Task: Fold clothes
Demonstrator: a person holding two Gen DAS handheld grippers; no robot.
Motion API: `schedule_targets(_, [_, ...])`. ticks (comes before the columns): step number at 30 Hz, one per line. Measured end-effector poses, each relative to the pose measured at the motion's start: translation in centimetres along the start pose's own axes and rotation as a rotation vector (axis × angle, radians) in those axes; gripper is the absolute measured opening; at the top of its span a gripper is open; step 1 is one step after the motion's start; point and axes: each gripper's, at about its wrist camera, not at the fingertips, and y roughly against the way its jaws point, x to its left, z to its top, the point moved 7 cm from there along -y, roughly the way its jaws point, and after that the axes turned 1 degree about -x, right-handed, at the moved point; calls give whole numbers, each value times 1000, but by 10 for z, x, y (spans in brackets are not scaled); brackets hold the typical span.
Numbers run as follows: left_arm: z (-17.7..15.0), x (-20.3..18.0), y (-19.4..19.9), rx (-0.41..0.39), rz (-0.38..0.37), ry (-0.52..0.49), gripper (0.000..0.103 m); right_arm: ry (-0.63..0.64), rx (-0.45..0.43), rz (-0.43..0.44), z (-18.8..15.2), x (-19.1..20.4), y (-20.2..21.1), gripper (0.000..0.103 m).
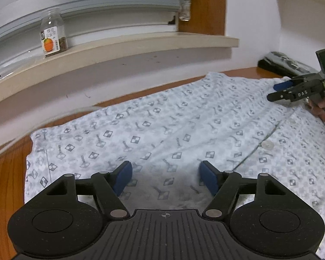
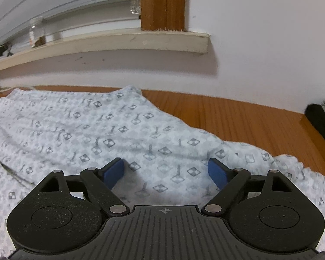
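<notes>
- The shirt (image 1: 162, 130) lies spread nearly flat on the wooden table (image 2: 238, 117), button placket (image 1: 268, 145) facing up; you see no completed fold in either view.
- Your left gripper (image 1: 165, 177) hovers over the cloth, jaws released, nothing between the pads.
- Your right gripper (image 2: 165, 171) is likewise spread wide and empty, over the shirt's far side.
- Judged stage: early. Sleeves and sides look unfolded; all the folding remains for you.
- Jar (image 1: 52, 35) on the sill (image 1: 140, 43), uninvolved.

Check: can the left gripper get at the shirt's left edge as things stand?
Probably yes. The left gripper is open and empty above the shirt, and that edge lies flat on bare table with nothing in the way.
</notes>
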Motion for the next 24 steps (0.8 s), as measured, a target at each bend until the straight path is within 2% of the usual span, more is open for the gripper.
schedule_targets(8, [29, 45, -38, 3, 20, 18, 74, 0, 2, 12, 44, -8, -61, 85])
schedule_targets(12, [35, 53, -43, 2, 32, 19, 74, 3, -1, 10, 53, -9, -71, 85])
schedule_targets(15, [33, 54, -29, 4, 85, 13, 77, 15, -55, -51, 50, -12, -49, 85])
schedule_targets(18, [29, 58, 3, -19, 115, 6, 81, -12, -93, -10, 44, -22, -3, 85])
schedule_targets(20, [18, 62, 29, -28, 124, 27, 84, 2, -97, -21, 34, -30, 31, 86])
schedule_targets(24, [-15, 69, 75, -13, 141, 68, 84, -11, -51, -58, -4, -62, 80, 86])
